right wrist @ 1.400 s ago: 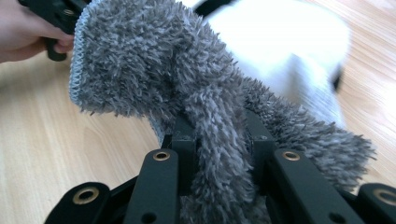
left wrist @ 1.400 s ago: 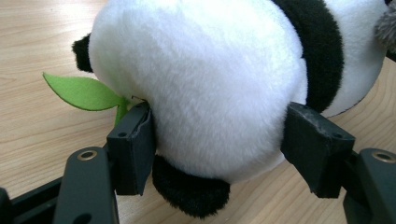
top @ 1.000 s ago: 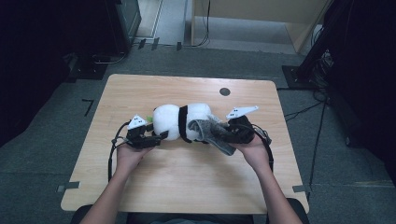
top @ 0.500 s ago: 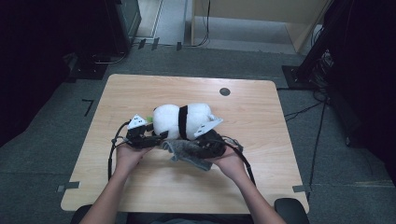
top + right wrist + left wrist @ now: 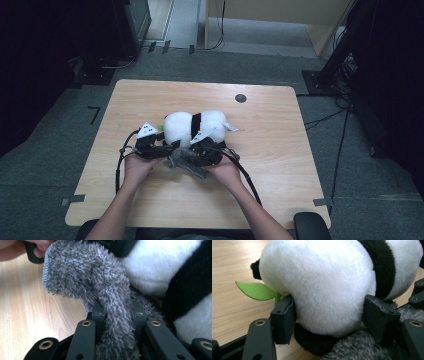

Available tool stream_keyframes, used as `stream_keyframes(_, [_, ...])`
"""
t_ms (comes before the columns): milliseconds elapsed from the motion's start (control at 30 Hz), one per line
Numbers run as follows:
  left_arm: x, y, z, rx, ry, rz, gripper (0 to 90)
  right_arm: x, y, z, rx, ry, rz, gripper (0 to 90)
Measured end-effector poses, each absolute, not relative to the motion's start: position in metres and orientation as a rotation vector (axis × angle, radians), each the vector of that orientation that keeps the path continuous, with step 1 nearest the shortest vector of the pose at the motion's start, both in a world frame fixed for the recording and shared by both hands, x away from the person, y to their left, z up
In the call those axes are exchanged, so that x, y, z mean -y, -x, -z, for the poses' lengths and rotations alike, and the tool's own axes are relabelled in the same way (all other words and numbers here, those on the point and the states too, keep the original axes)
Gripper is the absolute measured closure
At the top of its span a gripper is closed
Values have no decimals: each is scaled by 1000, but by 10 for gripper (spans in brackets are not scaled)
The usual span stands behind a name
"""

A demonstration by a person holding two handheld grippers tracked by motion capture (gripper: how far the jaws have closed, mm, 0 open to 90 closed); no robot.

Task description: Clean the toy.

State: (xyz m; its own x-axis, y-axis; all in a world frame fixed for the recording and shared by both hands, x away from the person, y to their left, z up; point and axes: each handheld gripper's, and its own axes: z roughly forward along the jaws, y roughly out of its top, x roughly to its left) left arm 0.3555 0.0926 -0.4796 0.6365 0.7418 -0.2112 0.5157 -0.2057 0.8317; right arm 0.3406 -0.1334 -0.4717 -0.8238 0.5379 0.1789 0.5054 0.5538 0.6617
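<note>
High view, read left to right: the left gripper (image 5: 159, 149) sits at the near-left end of the panda plush (image 5: 196, 127), which lies on its side at mid-table (image 5: 280, 200). Left gripper view confirms both jaws pressed into the white body, denting the pile beside a green felt leaf (image 5: 257, 290); the toy is grasped. Next right, the right gripper (image 5: 196, 156) is clenched on a grey fuzzy cloth (image 5: 187, 160), its fold pinched between the jaws and touching the plush. Assessment: both items appear light, soft and compressible, not fragile; pile may slip. Grip the plush across its bulk, the cloth by a bunched fold.
</note>
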Motion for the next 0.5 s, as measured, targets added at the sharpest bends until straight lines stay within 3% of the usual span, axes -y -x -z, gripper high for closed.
stream_keyframes(500, [-93,-355,481,-1007,-1866,-289,307,202,-323,460,-2591,-1031,-1122,718])
